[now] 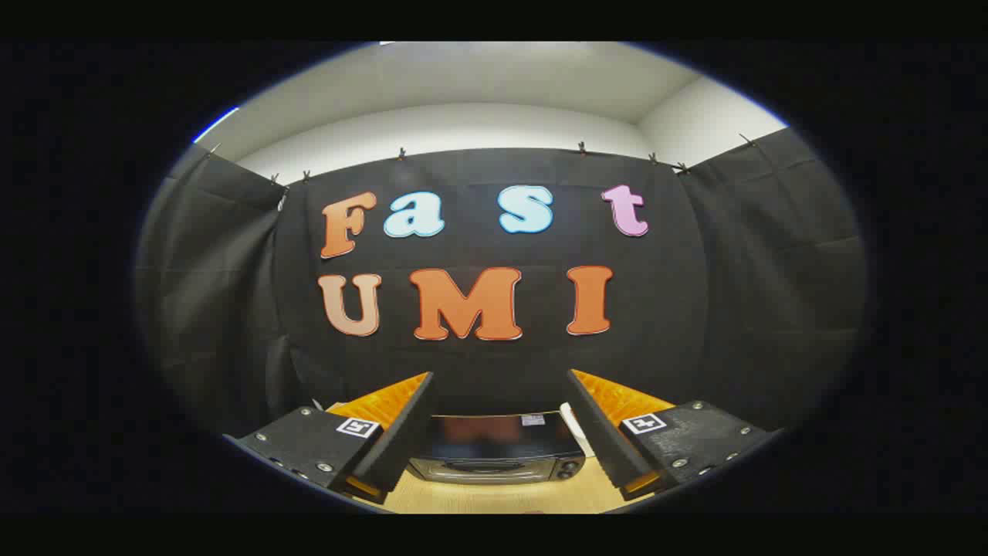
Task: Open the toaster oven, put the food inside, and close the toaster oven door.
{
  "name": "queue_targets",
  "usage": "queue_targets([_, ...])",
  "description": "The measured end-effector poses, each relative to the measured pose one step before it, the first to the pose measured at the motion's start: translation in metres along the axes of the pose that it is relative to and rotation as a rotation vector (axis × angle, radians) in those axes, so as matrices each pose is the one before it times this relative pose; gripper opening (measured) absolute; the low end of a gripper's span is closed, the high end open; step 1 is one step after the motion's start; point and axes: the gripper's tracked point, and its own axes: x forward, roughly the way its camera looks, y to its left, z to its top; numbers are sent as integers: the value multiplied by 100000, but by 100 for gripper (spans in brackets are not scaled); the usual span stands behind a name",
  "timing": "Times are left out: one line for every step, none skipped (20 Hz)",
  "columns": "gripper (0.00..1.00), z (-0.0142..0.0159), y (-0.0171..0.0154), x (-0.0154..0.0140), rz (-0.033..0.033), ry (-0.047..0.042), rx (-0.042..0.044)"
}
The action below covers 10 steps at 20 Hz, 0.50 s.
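A dark toaster oven point(498, 449) stands on the wooden table point(494, 498), low between my two fingers and some way beyond them. Its glossy top and the upper part of its front show; the door looks closed. My gripper point(502, 380) is held high and is open, with a wide gap and nothing between the fingers. A small pale object point(577, 432) sits just behind the oven's right side, partly hidden by my right finger; I cannot tell what it is.
Black cloth walls close off the booth behind the oven and on both sides. Above them runs a white wall and ceiling. Light wood tabletop lies in front of the oven.
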Motion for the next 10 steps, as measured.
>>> queue_targets([98, -97, 181, 89, 23, 686, -80])
queue_targets([98, -78, 241, 267, 96, 710, -327])
queue_targets([98, 52, 168, 40, 386, 4, -428])
queue_targets([98, 288, 332, -14, 883, -629, -633])
queue_targets([98, 227, 110, -141, 308, 50, -269])
queue_targets([98, -2, -73, -97, 441, -71, 318])
queue_targets([98, 327, 12, -72, 201, -320, 552])
queue_targets([98, 84, -191, -138, -375, 62, 512])
queue_targets([98, 138, -12, -196, -155, 133, 233])
queue_targets([98, 58, 304, -215, 340, -349, 277])
